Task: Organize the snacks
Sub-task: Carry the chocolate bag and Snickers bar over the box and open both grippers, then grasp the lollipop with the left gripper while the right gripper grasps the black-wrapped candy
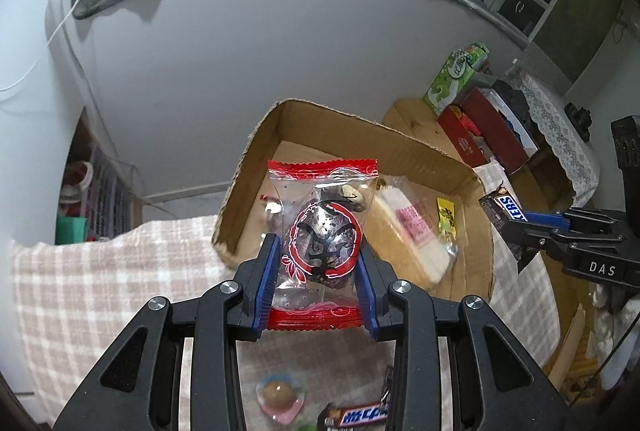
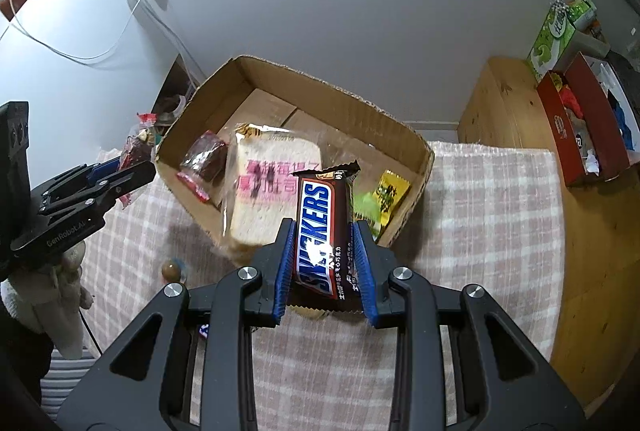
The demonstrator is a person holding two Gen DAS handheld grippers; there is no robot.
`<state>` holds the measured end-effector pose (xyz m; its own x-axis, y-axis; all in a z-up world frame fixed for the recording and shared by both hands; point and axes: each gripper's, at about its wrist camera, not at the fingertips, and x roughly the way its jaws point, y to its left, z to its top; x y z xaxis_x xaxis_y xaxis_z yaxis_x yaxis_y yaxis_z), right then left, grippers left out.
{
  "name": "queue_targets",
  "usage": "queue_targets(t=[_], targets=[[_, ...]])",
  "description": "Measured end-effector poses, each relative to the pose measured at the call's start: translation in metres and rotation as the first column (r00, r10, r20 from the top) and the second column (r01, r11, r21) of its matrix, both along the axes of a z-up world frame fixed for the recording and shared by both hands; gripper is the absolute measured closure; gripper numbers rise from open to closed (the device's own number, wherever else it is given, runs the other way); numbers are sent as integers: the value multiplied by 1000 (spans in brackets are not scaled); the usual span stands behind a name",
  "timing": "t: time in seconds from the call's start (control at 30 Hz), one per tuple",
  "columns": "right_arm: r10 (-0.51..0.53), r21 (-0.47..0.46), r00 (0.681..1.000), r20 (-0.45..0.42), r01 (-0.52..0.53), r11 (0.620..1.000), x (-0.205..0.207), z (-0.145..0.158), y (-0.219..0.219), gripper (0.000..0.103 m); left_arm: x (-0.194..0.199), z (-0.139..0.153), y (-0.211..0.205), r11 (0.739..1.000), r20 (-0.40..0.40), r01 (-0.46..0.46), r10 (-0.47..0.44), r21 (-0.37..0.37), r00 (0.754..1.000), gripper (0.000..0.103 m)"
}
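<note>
My left gripper is shut on a clear snack packet with red ends and a dark cake inside, held upright just in front of the open cardboard box. My right gripper is shut on a Snickers bar, held over the box's near wall. Inside the box lie a wrapped bread slice, a dark red-ended packet and a yellow sachet. In the left wrist view the right gripper shows at the right with the bar. The left gripper shows at the left in the right wrist view.
The box stands on a pink checked cloth. On the cloth near me lie a jelly cup and another Snickers bar. To the right, a wooden surface carries a red box and a green carton. A grey wall rises behind.
</note>
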<state>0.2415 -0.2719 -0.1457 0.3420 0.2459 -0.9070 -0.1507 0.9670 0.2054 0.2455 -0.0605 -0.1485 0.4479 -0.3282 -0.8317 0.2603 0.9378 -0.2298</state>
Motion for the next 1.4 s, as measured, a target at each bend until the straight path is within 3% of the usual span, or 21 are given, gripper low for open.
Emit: queue_targets(t=[0.33,0.4,0.47,0.53,1.0,1.4], targets=[[-3,-24,1000,-11,3,1000,14,-9,-1,72,9,-6,-6,1000,-12,16,-15,18,1000,67],[-9,-24,1000,-12,9,1000,15,-9,-1,65,11,-6,-7,1000,-15,21,-21,17,1000,66],[-16,-25,1000,-1,16,1000,15,-8,-2,45,10,-6,-5,1000,-17,18,-18,13,1000,60],[-18,-22,1000,12,18,1000,14,-5,-2,41,11,-4,-4,1000,-14,13,-13,10,1000,59],[-14,7,999,36,14,1000,-4,6,1,35,-4,9,23,999,5,-46,46,-10,999,59],[39,32,995,96,-43,999,-49,10,15,35,-58,-2,67,991,-50,-124,122,-42,991,59]])
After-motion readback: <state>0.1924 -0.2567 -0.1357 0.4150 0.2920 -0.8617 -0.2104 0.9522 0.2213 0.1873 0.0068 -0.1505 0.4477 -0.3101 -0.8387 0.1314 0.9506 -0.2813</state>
